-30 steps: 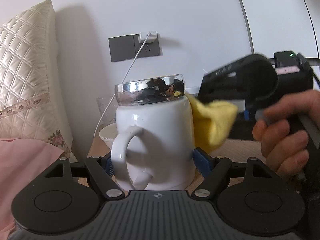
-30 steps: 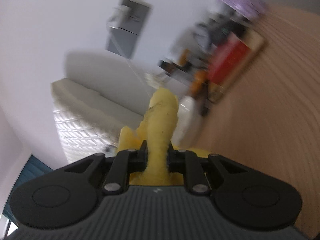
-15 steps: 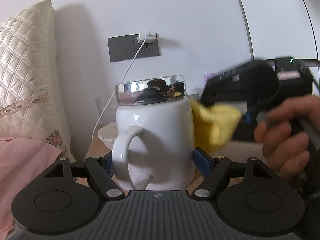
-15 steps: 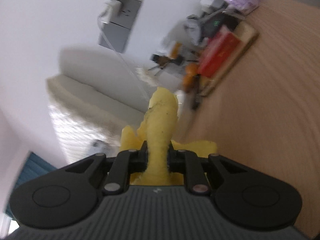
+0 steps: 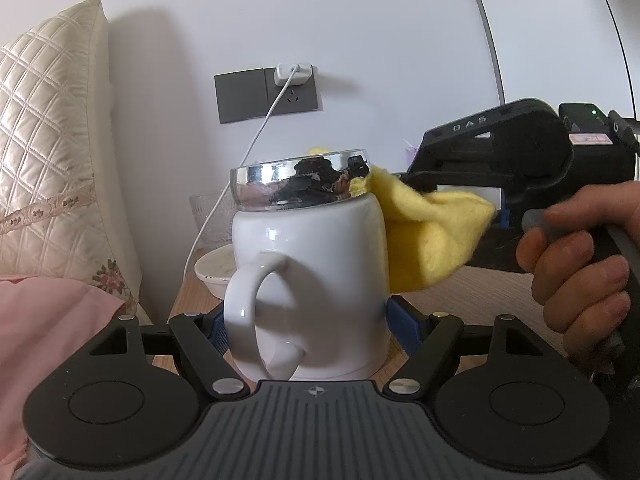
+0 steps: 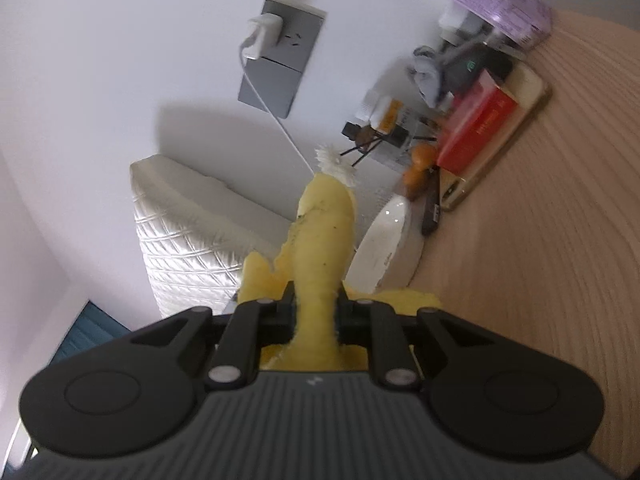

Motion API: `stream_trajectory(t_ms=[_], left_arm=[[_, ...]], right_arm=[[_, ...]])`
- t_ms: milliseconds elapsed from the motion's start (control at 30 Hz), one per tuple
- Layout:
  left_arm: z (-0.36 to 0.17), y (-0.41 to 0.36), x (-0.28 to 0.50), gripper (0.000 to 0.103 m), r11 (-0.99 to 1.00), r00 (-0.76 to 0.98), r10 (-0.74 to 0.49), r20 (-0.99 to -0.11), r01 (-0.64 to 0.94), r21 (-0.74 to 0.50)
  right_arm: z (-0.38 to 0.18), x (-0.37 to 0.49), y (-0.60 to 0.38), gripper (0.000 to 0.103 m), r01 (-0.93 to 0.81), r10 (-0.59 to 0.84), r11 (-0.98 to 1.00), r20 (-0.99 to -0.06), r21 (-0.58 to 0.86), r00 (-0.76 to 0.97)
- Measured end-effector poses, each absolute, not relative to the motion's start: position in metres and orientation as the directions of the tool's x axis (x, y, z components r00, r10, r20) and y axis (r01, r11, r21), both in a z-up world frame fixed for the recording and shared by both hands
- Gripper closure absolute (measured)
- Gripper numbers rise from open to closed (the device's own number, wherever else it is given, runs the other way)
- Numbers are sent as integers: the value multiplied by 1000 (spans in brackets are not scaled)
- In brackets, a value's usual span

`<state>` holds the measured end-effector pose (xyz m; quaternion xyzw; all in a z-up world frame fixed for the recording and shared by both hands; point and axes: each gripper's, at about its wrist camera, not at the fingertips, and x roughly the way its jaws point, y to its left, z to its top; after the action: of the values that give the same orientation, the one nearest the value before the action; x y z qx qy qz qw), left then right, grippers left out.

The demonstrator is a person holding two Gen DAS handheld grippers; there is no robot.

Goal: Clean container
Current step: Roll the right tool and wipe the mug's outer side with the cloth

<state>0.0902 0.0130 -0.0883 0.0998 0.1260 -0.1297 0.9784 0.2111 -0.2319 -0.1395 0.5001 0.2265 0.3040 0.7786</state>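
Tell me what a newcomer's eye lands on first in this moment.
The white mug with its mirror-bright silver lid fills the middle of the left wrist view, clamped low between the left gripper jaws. A yellow cloth, pinched in the right gripper, presses against the mug's right side just under the lid.

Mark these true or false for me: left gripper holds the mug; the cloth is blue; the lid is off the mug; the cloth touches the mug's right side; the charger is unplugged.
1. The left gripper holds the mug: true.
2. The cloth is blue: false, yellow.
3. The lid is off: false, it sits on the mug.
4. The cloth, in the right gripper, touches the mug's right side: true.
5. The charger is unplugged: false, it's in the socket.
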Motion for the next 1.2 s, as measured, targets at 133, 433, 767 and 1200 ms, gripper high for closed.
stream_trajectory(t_ms=[133, 433, 767, 1200], left_arm=[[-89, 15, 90, 23, 944, 933, -238, -269, 288, 163], [-89, 15, 89, 25, 942, 932, -248, -264, 295, 157], [-97, 4, 81, 28, 945, 931, -247, -268, 293, 147], [-105, 0, 64, 33, 943, 924, -270, -270, 310, 121]], right_arm=[[-151, 214, -230, 85, -184, 698, 352, -126, 918, 705], [-146, 206, -234, 85, -233, 692, 341, -75, 911, 718], [-147, 198, -235, 85, -229, 677, 328, -58, 916, 734], [-149, 186, -234, 85, -161, 632, 371, -122, 915, 765]])
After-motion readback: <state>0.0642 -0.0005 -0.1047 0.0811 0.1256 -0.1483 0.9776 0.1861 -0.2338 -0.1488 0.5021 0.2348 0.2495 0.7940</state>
